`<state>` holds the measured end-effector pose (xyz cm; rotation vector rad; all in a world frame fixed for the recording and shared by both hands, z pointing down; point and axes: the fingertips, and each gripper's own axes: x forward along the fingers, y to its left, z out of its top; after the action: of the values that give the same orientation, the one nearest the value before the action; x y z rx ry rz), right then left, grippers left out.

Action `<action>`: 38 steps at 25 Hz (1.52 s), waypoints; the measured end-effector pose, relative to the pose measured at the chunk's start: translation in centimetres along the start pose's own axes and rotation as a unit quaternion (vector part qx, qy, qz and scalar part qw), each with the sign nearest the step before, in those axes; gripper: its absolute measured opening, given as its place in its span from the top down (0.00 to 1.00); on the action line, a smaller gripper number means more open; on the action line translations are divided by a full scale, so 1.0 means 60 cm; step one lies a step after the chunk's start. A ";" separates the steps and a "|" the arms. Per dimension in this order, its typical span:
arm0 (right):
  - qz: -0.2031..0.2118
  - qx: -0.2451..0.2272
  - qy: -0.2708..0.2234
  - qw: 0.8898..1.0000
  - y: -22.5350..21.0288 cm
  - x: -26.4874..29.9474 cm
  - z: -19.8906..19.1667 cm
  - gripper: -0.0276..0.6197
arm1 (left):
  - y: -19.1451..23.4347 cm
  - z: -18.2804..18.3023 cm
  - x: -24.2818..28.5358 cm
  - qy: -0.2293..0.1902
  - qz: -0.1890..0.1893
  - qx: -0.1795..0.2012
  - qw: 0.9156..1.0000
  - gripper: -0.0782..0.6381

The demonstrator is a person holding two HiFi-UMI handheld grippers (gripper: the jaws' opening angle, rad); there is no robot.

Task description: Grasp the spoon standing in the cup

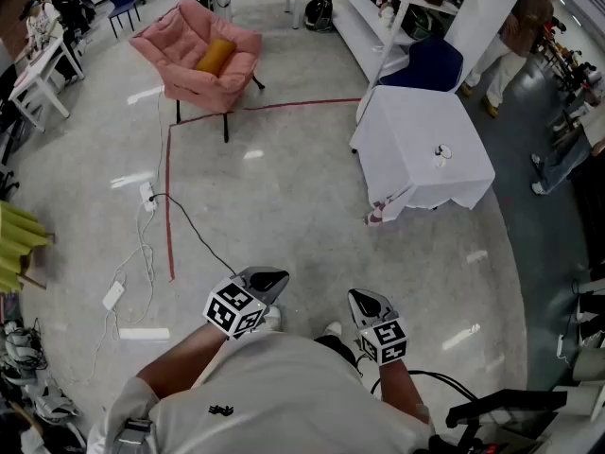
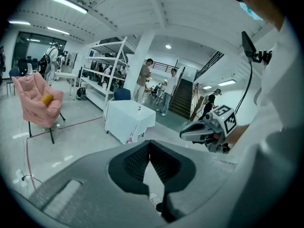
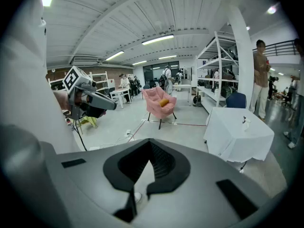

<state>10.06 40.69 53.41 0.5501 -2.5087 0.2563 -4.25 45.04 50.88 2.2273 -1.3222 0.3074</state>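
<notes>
A small cup (image 1: 441,154) with a spoon standing in it sits on a table draped in white cloth (image 1: 406,130), far ahead to the right. The spoon is too small to make out in detail. Both grippers hang close to my body, well short of the table. My left gripper (image 1: 267,280) is shut with nothing in it, and so is my right gripper (image 1: 365,300). In the left gripper view the jaws (image 2: 149,142) meet, with the table (image 2: 126,120) and cup (image 2: 139,109) beyond. The right gripper view shows closed jaws (image 3: 149,140), the table (image 3: 237,134) and the cup (image 3: 245,121).
A pink armchair (image 1: 194,55) with a yellow cushion stands far left of the table. A red tape line (image 1: 169,197) and a black cable with power strips (image 1: 142,206) lie on the floor. White shelving (image 1: 388,8), a blue chair (image 1: 430,64) and a person (image 1: 515,36) are behind the table.
</notes>
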 end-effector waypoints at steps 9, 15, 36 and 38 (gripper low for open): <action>-0.037 0.006 0.013 0.999 -0.027 0.069 0.029 0.95 | 0.084 0.025 0.048 0.010 -0.046 0.011 0.999 0.87; -0.050 0.037 0.000 0.998 -0.183 0.121 0.052 0.95 | 0.121 0.115 0.172 0.028 -0.057 0.030 0.998 0.87; -0.131 0.065 -0.007 0.989 -0.704 0.238 0.146 0.81 | 0.245 0.433 0.562 0.053 -0.090 0.053 0.993 0.87; -0.145 0.062 0.001 0.988 -0.738 0.255 0.158 0.80 | 0.274 0.456 0.588 0.050 -0.099 0.052 0.992 0.87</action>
<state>13.13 -6.87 56.94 0.9526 -2.3818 0.3016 -2.89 -2.49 49.00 2.3751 -1.0441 0.4164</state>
